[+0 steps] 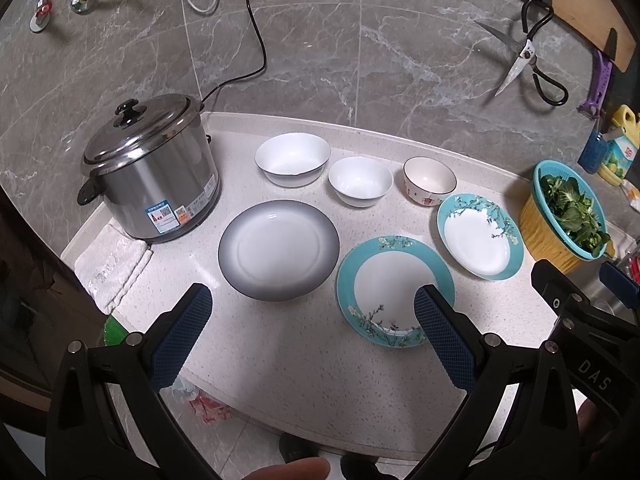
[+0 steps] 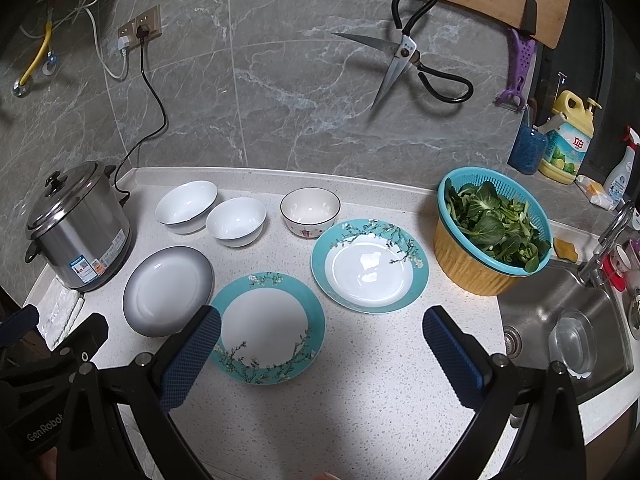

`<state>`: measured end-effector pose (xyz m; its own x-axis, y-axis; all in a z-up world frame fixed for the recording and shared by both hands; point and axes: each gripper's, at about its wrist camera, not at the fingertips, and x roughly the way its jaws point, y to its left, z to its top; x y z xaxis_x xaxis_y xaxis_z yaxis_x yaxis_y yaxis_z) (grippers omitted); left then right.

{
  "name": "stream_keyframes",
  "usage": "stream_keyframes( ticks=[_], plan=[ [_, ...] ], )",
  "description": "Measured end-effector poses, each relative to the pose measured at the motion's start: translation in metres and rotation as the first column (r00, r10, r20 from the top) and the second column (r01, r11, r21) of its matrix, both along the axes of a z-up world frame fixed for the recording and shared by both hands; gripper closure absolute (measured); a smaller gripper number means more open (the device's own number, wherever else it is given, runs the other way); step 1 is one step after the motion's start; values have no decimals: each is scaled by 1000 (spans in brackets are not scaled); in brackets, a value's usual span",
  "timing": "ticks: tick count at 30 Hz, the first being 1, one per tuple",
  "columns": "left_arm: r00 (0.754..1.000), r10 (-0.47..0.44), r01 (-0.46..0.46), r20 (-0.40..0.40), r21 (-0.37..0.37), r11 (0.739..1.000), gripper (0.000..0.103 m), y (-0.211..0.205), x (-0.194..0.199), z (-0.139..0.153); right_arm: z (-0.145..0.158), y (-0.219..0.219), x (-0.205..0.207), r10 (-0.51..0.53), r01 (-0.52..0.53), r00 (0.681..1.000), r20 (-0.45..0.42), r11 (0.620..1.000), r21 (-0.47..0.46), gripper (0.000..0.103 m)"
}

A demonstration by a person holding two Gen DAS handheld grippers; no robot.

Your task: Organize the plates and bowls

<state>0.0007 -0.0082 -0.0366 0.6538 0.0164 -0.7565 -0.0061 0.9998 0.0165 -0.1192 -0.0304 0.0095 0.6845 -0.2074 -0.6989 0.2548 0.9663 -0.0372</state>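
Observation:
Three bowls stand in a row at the back of the counter: a large white bowl (image 1: 293, 159) (image 2: 186, 207), a smaller white bowl (image 1: 360, 181) (image 2: 236, 221) and a patterned cream bowl (image 1: 429, 185) (image 2: 310, 210). In front lie a grey-rimmed plate (image 1: 279, 249) (image 2: 168, 290) and two teal floral plates, the near one (image 1: 394, 289) (image 2: 267, 326) and the far one (image 1: 479, 235) (image 2: 370, 265). My left gripper (image 1: 314, 312) hovers open above the counter's front, between the grey plate and the near teal plate. My right gripper (image 2: 322, 336) is open too, over the near teal plate's right side. Both hold nothing.
A steel pot (image 1: 150, 172) (image 2: 78, 228) stands at the left on the speckled counter (image 1: 280, 360), beside a folded white cloth (image 1: 112, 264). A basket of greens (image 1: 564, 216) (image 2: 490, 230) sits at the right, next to a sink (image 2: 560, 320). Scissors (image 2: 408, 60) hang on the wall.

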Motion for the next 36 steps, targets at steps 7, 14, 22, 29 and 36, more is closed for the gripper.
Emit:
stream_keyframes(
  ticks=[7, 14, 22, 29, 36],
  plan=[
    [996, 68, -67, -50, 21, 998, 0, 7, 5, -21, -12, -12, 12, 39, -39, 999, -23, 999, 14, 0],
    [982, 157, -162, -101, -36, 986, 0, 36, 6, -58, -22, -22, 29, 119, -118, 992, -39, 992, 37, 0],
    [959, 234, -243, -163, -42, 969, 0, 108, 23, -100, -46, -14, 72, 246, -237, 967, -67, 965, 115, 0],
    [961, 176, -198, -213, -89, 976, 2, 174, 100, -134, -78, 23, 153, 426, -391, 903, -54, 867, 309, 2],
    [952, 58, -115, -300, -175, 978, 3, 231, 182, -180, -138, 63, 241, 454, -333, 872, -180, 822, 462, 20]
  ],
)
